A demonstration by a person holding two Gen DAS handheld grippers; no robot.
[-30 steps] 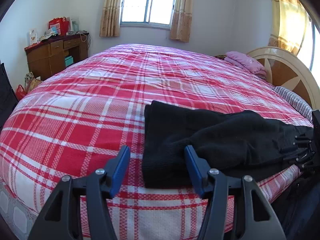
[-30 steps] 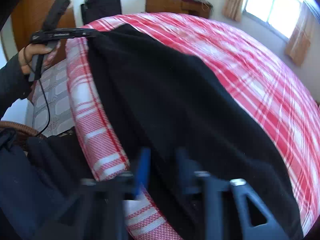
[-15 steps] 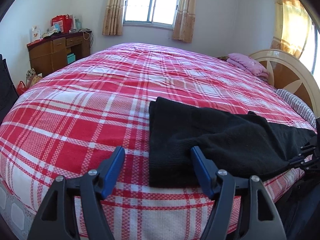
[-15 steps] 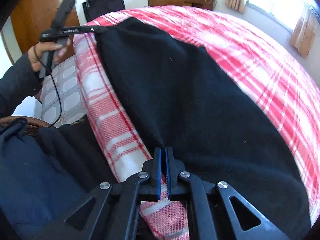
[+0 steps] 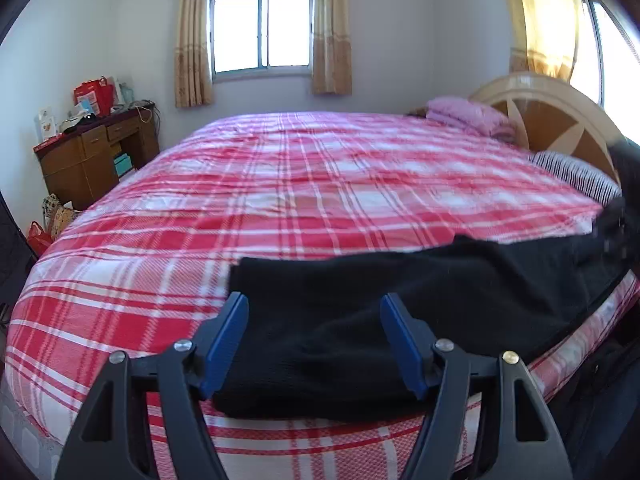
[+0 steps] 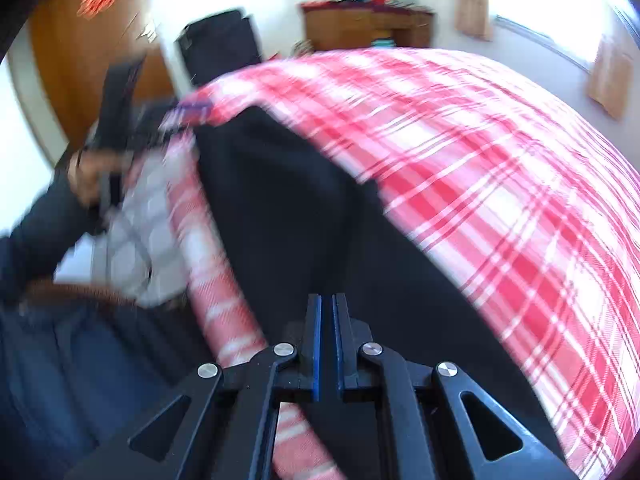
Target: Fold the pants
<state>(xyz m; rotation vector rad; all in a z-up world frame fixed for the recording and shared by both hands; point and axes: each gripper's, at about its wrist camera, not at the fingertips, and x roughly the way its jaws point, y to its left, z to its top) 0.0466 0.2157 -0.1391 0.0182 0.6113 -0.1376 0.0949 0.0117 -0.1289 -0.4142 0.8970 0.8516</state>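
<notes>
Black pants (image 5: 400, 312) lie flat along the near edge of the bed (image 5: 304, 184), on the red-and-white plaid cover, stretched from near-centre off to the right. Left gripper (image 5: 314, 342): blue pads spread wide, released, one pad on either side of the near left end of the pants; whether the pads touch the cloth cannot be told. Right gripper (image 6: 326, 344): blue pads drawn together, almost touching, with black fabric directly at and around the tips. It appears clenched on the pants (image 6: 320, 220) edge, though the pinch itself is hidden. The right wrist view is motion-blurred; the garment there runs away from the tips toward the far corner of the bed (image 6: 500, 168). Left hand (image 6: 90, 176), dark-sleeved, holds its gripper's handle at the far left of that view.

Far left: wooden desk (image 5: 92, 156) with red bags on top. Far wall: window (image 5: 262, 32) between tan curtains. Far right: pink folded bedding (image 5: 468, 118) beside the curved headboard (image 5: 560, 120).
</notes>
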